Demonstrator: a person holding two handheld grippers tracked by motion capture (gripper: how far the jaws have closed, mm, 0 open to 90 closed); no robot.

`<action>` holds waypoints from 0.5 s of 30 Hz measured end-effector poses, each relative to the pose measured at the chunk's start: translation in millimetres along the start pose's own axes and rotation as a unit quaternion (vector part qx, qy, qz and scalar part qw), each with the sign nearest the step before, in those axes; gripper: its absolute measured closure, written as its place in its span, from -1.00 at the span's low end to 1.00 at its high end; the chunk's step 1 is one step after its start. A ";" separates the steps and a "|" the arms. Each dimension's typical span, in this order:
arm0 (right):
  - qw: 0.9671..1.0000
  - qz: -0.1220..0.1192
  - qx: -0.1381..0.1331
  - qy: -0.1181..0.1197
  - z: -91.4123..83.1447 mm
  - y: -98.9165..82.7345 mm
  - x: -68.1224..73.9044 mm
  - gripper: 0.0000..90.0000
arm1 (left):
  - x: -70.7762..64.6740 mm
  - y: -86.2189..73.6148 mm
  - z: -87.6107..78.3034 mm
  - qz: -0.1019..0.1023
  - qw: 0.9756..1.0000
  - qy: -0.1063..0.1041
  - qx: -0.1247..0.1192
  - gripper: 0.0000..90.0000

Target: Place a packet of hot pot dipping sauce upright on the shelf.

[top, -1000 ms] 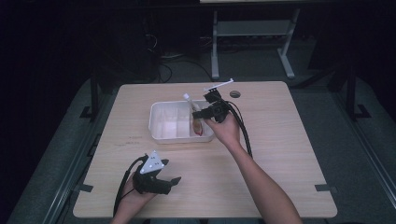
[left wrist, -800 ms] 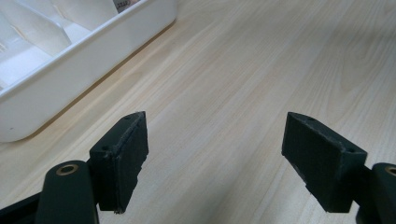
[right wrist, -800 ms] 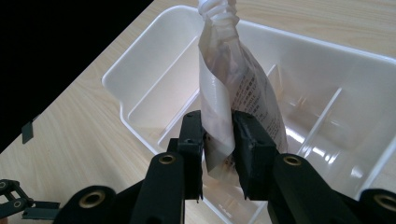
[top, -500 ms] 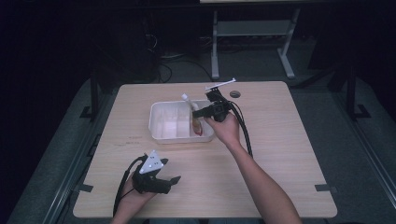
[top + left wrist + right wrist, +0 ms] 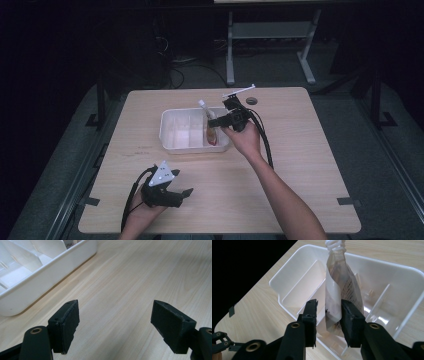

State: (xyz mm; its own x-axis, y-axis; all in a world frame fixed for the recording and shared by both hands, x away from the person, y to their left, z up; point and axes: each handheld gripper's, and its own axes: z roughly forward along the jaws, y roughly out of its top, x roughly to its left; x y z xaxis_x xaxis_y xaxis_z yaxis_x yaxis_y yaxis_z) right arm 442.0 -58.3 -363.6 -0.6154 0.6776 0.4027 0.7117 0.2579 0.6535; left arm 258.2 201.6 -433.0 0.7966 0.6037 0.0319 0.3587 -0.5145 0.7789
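Pouch (image 5: 342, 290), a spouted one with a white screw cap, stands nearly upright in the tray (image 5: 172, 142), in the compartment at the tray's 3 o'clock end as the high view has it, spout leaning toward 11 o'clock. Right gripper (image 5: 328, 312) hangs over that end of the tray, and its jaws, which have just been opening, straddle the pouch's lower part: one pad lies against the pouch's side, the other stands clear with a gap, so the pouch is no longer pinched. Tray is white with several dividers and sits near the middle of the table (image 5: 300, 165). Left gripper (image 5: 167, 192) rests low on the table at about 7 o'clock from the tray, well apart from it, jaws spread wide over bare wood.
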 end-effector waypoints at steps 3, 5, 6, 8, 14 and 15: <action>1.000 -0.005 0.001 -0.001 -4.1 -1.1 -0.7 0.39 | 0.1 -0.1 -0.2 -0.001 1.000 0.000 -0.002 -0.50; 1.000 -0.006 0.000 -0.001 -6.8 -1.7 -1.0 0.36 | 0.6 -0.2 -0.1 -0.002 1.000 0.000 -0.002 -0.50; 1.000 -0.008 0.001 -0.001 -8.2 -2.1 -1.4 0.34 | 0.7 -0.3 -0.1 -0.001 1.000 0.000 -0.002 -0.50; 1.000 -0.012 0.000 0.003 -12.0 -3.6 -2.7 0.31 | 0.6 -0.3 -0.4 0.000 1.000 0.001 -0.001 -0.50; 1.000 -0.019 -0.001 0.008 -21.8 -8.7 -6.0 0.21 | 1.3 -0.5 0.0 -0.001 1.000 0.001 0.001 -0.50; 1.000 -0.019 -0.003 0.011 -24.1 -9.9 -7.1 0.19 | 1.5 -0.5 -0.1 -0.001 1.000 0.001 0.002 -0.50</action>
State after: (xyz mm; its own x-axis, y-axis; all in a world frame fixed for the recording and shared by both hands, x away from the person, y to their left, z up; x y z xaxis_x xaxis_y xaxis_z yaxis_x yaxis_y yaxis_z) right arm 431.1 -82.3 -357.5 -0.6494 0.6516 0.3920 0.6855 0.2787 0.6726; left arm 259.1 202.8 -433.2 0.7949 0.6059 0.0322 0.3618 -0.5159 0.7765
